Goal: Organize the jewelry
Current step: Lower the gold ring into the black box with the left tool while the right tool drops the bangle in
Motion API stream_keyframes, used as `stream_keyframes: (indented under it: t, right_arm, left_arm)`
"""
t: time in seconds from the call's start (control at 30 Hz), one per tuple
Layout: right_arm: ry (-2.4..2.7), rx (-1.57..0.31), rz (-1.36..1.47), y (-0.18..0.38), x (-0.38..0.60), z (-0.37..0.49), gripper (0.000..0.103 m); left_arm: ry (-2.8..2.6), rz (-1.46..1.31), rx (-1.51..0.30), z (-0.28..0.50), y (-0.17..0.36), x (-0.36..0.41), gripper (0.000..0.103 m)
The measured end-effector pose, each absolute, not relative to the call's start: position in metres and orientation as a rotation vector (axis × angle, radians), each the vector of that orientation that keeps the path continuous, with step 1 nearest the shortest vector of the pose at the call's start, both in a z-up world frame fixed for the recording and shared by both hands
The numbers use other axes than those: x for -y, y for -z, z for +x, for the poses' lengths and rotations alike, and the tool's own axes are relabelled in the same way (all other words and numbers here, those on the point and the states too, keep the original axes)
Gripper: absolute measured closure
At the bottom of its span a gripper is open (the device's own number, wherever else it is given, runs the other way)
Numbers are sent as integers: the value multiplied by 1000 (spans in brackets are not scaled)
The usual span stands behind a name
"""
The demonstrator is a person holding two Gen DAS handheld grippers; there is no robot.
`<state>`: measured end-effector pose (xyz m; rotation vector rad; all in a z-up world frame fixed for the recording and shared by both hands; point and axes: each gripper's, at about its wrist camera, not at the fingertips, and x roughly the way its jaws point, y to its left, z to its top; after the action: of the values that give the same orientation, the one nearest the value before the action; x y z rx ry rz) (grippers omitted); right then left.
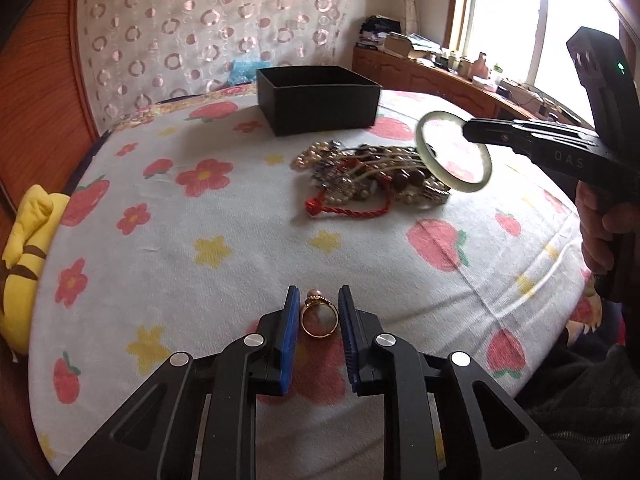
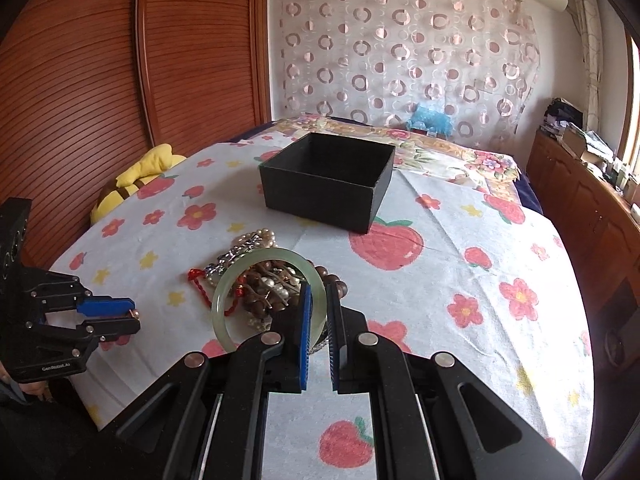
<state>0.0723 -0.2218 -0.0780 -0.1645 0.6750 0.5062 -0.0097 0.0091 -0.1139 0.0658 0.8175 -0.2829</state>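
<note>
Gold metal shows between the blue pads of the left gripper point(image 1: 319, 312) at the bottom centre of the left wrist view: a gold ring point(image 1: 319, 317) with a small pink stone stands on edge there, the jaws drawn in close on either side of it, though whether the pads actually press on the band I cannot tell. It sits low over a bed sheet point(image 1: 240, 248) printed with strawberries and flowers. In the middle of the frame lies a jewelry pile point(image 1: 360, 178) of pearls, dark beads and a red cord. Behind it, toward the upper centre, an open black box point(image 1: 318, 98) rests on the sheet. At the right edge a hand point(image 1: 600, 228) carries the right gripper point(image 1: 472, 130), whose tips clamp a pale green bangle point(image 1: 454, 152) held in the air over the right end of the pile. A yellow plush toy point(image 1: 24, 256) lies at the left edge.

From the right wrist view, the right gripper point(image 2: 318, 300) sits bottom centre with its jaws nearly together, pinching the rim of the pale green bangle point(image 2: 268, 300), which stands up to the left of the pads. Through and behind the bangle lies the jewelry pile point(image 2: 260, 276). The black box point(image 2: 326, 182) stands in the upper centre, well apart from the pile. At the lower left the left gripper point(image 2: 134, 316) reaches in, the ring's pink stone just visible at its tips.
</note>
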Motion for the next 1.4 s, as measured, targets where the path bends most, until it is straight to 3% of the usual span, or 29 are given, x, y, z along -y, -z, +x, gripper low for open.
stream_keyframes:
  t: [0.63,1.27,1.4]
  right_arm:
    - [-458,-569,-194,41,215,152,94]
    - [-473,-615,-181,54,178,242,94]
    - [-529,-654,-162,61,175,246,90]
  left_arm:
    - [275,81,-665,65,53,3,85]
    - [216,85,-648,151,26,12,85]
    - [211,80,-656,167,27,15,85]
